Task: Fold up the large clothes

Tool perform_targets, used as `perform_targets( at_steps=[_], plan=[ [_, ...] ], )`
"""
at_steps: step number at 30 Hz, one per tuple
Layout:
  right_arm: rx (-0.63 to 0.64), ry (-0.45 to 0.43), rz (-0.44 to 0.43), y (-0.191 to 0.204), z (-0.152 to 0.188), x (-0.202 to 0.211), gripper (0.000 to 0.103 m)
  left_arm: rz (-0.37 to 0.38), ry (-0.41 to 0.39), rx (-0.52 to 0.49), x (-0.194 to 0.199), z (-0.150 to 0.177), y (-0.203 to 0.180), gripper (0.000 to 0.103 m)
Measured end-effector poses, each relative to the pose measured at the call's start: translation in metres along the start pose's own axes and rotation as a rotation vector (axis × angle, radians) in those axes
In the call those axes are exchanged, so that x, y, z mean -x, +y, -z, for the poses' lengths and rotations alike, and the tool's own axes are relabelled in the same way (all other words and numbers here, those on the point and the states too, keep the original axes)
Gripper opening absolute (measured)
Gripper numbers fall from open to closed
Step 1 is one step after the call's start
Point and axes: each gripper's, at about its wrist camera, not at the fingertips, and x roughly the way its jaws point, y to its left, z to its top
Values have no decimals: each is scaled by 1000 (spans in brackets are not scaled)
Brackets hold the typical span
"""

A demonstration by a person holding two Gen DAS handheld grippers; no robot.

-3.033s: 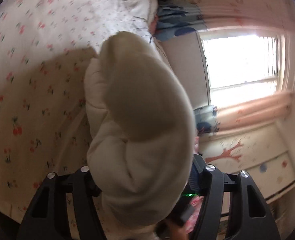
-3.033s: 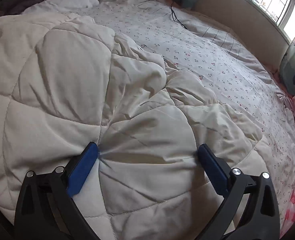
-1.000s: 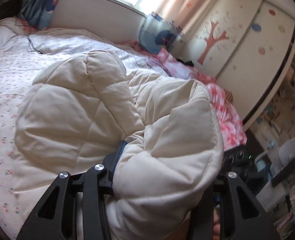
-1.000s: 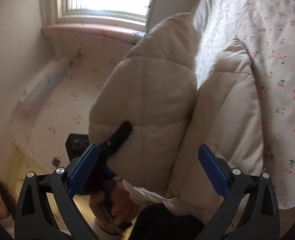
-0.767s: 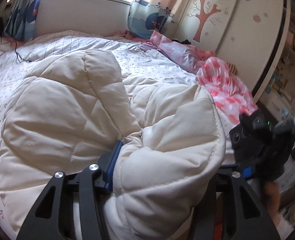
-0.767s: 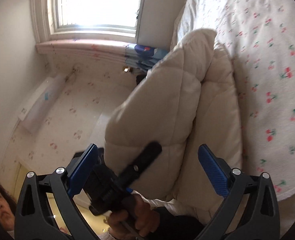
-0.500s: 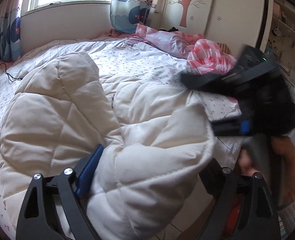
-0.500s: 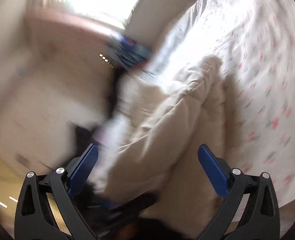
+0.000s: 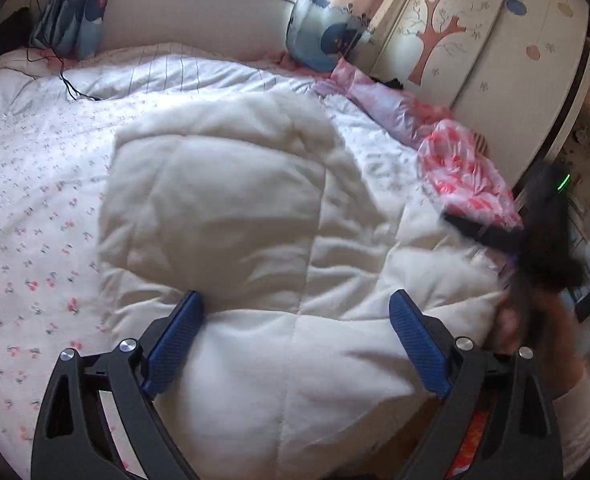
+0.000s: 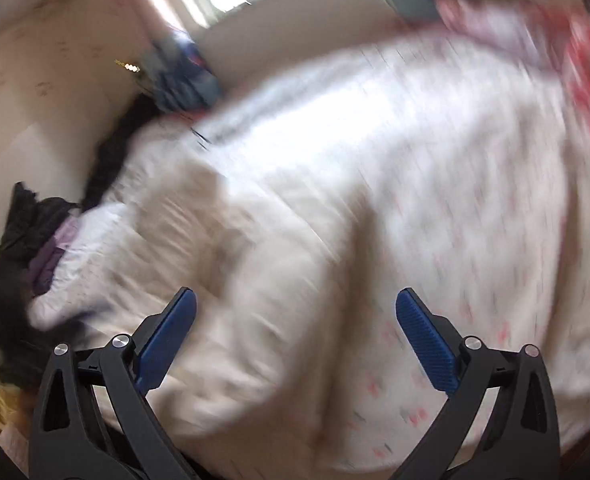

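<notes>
Quilted cream coat (image 9: 231,216) lies folded in a bulky heap on the cherry-print bedsheet (image 9: 27,200), near the bed's front edge. Left gripper (image 9: 295,332) is opening, its blue pads (image 9: 175,340) spread apart with coat fabric lying loose between them. Right gripper (image 10: 295,332) stands released and empty above the bed; its view is blurred.

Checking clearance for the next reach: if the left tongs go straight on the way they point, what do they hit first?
The left tongs, jaws opening, point down at the cream quilted padded coat lying folded on the bed. It sits right between and ahead of the blue pads, so they would meet it first.
</notes>
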Motion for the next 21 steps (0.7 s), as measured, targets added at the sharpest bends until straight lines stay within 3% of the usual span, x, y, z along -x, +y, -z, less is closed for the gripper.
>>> perform_targets(
  at_steps=[4, 7, 8, 10, 11, 14, 16, 19, 21],
  plan=[
    [121, 61, -15, 49, -37, -28, 97, -27, 17, -89, -19, 5, -35, 90],
    [117, 159, 151, 43, -38, -84, 97, -31, 38, -157, -25, 6, -48, 90],
    [83, 183, 156, 32, -31, -106, 97, 9, 51, -166, -23, 4, -47, 90],
    [-121, 215, 47, -4, -8, -130, 97, 68, 59, -153, -9, 2, -41, 90],
    [-156, 205, 26, -12, 0, -128, 97, 87, 55, -130, -1, -1, -35, 90],
    [-151, 204, 28, -14, 1, -115, 97, 139, -16, 38, 31, -7, 2, 90],
    [-115, 201, 52, -8, -4, -107, 97, 136, -57, 219, 43, -8, 48, 92],
    [-52, 201, 122, 8, -9, -93, 97, 129, -42, 430, 34, 2, 101, 95],
    [-73, 206, 124, 7, -3, -96, 97, 164, 20, 548, 12, 12, 124, 95]
  ],
)
